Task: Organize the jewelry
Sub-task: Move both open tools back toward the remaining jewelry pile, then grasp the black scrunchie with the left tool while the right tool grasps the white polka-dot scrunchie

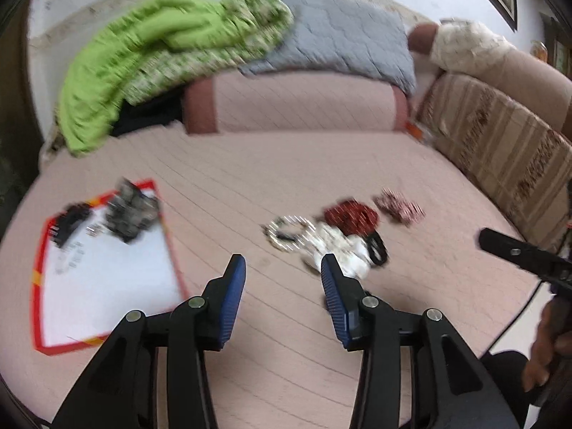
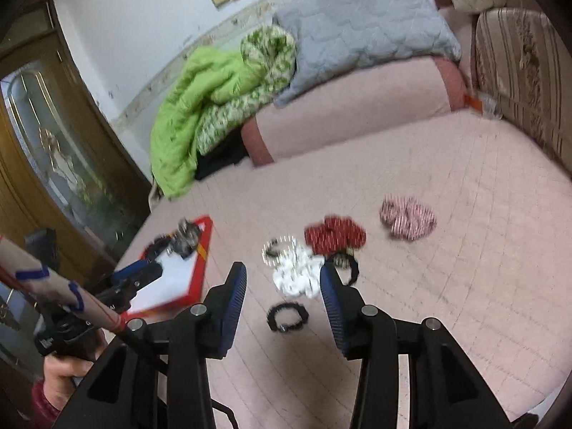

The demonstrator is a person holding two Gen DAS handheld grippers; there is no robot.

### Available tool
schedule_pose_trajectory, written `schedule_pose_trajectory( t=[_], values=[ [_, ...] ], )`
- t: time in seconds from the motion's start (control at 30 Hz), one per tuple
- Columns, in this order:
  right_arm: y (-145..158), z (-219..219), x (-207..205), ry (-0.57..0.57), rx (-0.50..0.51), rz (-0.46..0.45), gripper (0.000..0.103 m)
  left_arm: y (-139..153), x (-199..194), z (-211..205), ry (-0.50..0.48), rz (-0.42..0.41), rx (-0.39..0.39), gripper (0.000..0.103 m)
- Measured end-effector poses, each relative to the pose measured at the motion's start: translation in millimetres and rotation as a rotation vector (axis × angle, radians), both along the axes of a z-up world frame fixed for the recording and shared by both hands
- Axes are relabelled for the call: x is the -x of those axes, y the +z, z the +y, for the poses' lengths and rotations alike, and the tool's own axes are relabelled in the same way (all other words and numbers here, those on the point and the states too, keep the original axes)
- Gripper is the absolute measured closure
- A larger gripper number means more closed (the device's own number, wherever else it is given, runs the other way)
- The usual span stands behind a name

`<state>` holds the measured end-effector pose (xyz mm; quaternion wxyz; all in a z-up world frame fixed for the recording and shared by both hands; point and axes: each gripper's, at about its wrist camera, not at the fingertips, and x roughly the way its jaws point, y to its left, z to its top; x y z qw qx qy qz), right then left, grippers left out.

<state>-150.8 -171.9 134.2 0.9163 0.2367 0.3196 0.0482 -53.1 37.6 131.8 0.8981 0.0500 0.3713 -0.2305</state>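
Observation:
A white board with a red border (image 1: 107, 286) lies on the pink bedspread at left, with dark jewelry pieces (image 1: 130, 212) on its far end; it also shows in the right wrist view (image 2: 171, 279). A loose pile lies mid-bed: a pearl bracelet (image 1: 289, 232), a white scrunchie (image 2: 296, 273), a red scrunchie (image 2: 334, 234), a pink striped scrunchie (image 2: 407, 218) and a black beaded bracelet (image 2: 287, 317). My left gripper (image 1: 284, 266) is open and empty above the bed, near the pile. My right gripper (image 2: 282, 275) is open and empty, above the black bracelet.
A pink bolster (image 1: 293, 107), a grey quilt (image 1: 339, 35) and a green blanket (image 1: 143, 53) lie at the bed's far end. A striped cushion (image 1: 500, 143) lines the right side. A wooden cabinet (image 2: 43, 143) stands at left.

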Motion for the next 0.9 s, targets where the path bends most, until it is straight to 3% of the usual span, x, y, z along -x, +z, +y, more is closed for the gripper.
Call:
schedule_pose_trajectory(
  t=[0.23,0.43,0.47,0.53,0.6,0.77,0.9],
  values=[
    [-58.1,-14.3,-23.5,-0.022,-0.03,0.089,0.056,-68.0,-18.7,-39.6,-0.104,0.215,-0.016,0.062],
    [-79.0,-30.4,-28.7,-0.046,-0.09,0.109,0.056,-107.8,-35.9,-72.8,-0.135,0.271,-0.073,0.062],
    [-79.7,-31.7,-28.7,-0.048,-0.098,0.109,0.056,-114.1,-37.7,-77.6,-0.137,0.276,-0.089,0.07],
    [-81.9,-34.6,-29.5,-0.051,-0.116,0.108,0.056,-122.2,-33.4,-85.0,-0.132,0.228,-0.134,0.075],
    [-83.0,-35.0,-30.9,-0.051,-0.121,0.113,0.056,-122.3,-25.7,-88.0,-0.146,0.173,-0.159,0.095],
    [-85.5,-24.9,-43.3,-0.005,-0.105,0.133,0.056,-107.4,-17.5,-68.8,-0.173,0.137,-0.13,0.095],
    [-89.7,-2.5,-63.1,0.071,0.0,0.177,0.056,-88.3,-16.0,-41.7,-0.161,0.093,-0.1,0.095]
  ],
)
